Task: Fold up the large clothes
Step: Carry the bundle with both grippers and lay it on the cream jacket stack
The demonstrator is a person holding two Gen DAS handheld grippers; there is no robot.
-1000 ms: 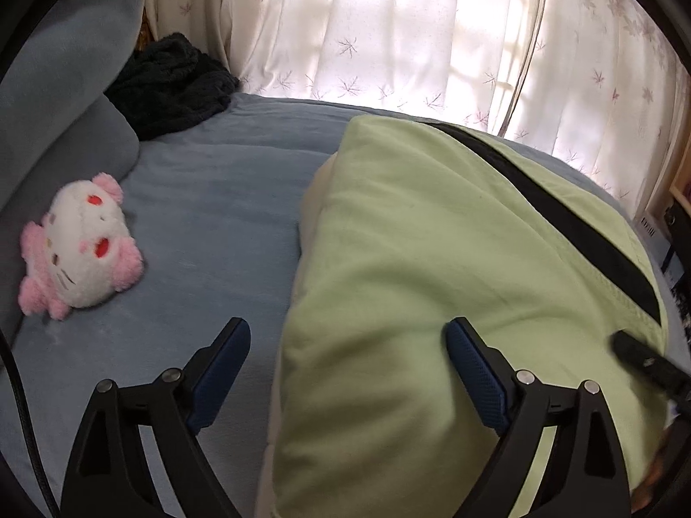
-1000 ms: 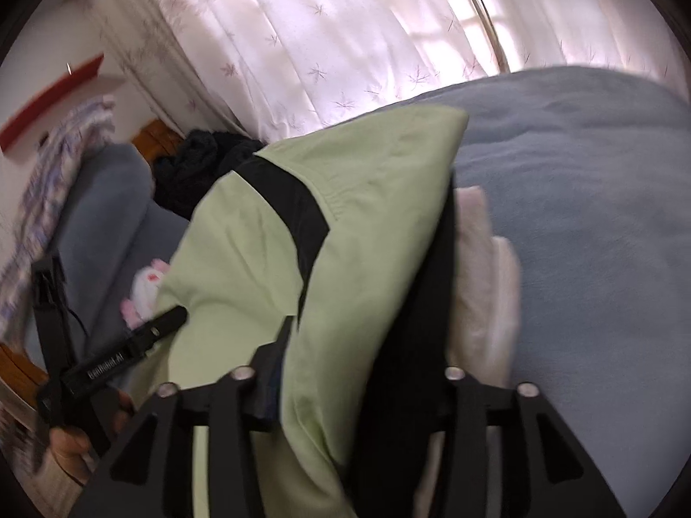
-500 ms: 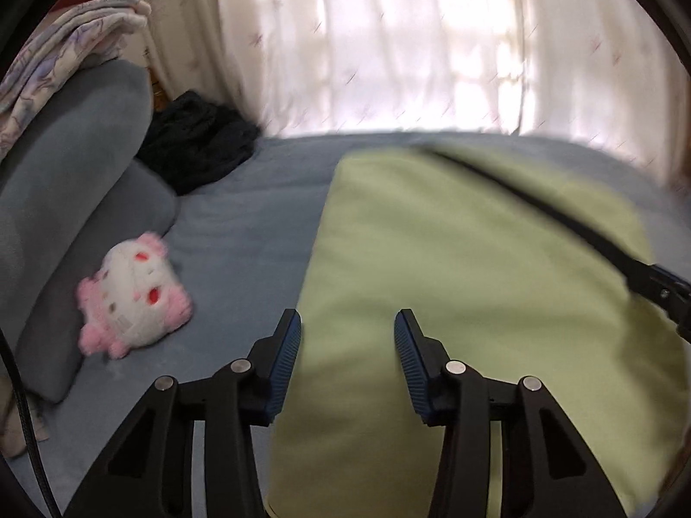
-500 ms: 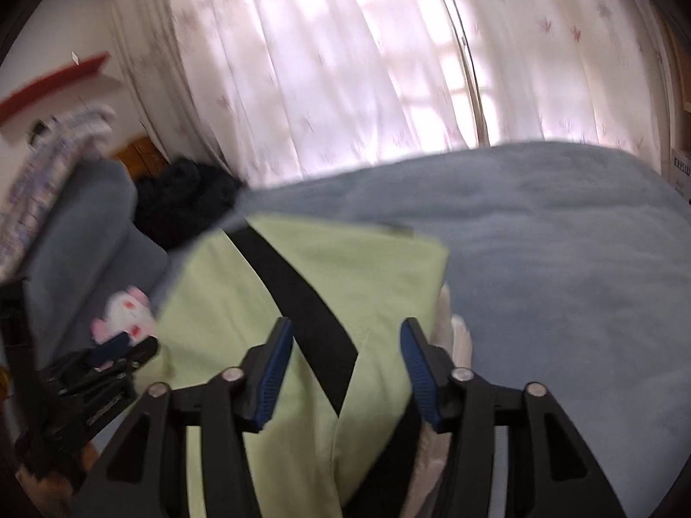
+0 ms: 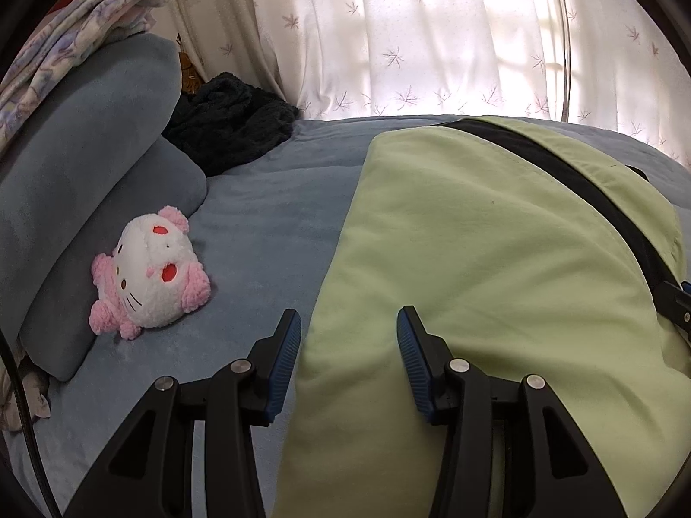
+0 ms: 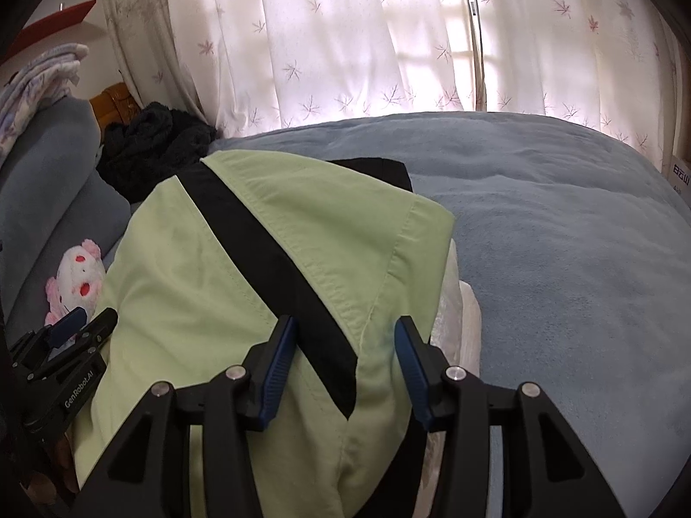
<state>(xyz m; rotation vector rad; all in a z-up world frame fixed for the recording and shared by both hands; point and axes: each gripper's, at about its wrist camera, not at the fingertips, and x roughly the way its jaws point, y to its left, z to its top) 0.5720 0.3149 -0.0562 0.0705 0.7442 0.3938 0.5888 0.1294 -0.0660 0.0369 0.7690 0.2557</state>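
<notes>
A light green garment (image 5: 496,267) with a black stripe (image 5: 561,172) lies folded on the blue bed; it also shows in the right wrist view (image 6: 242,285) with its stripe (image 6: 267,250). White padded lining (image 6: 462,323) sticks out at its right edge. My left gripper (image 5: 349,343) is open and empty above the garment's left edge. My right gripper (image 6: 345,345) is open and empty above the garment's right part, over the stripe. The left gripper also shows in the right wrist view (image 6: 82,323).
A pink and white plush toy (image 5: 149,274) lies on the blue bedcover (image 5: 267,224) beside blue pillows (image 5: 86,164). A dark knitted garment (image 5: 229,121) lies at the back. A patterned blanket (image 5: 64,39) tops the pillows. White curtains (image 5: 432,34) hang behind.
Both grippers have pulled back and up from the garment. The right one was closed around its edge and is open now. The left jaws narrowed. The garment settled flat.
</notes>
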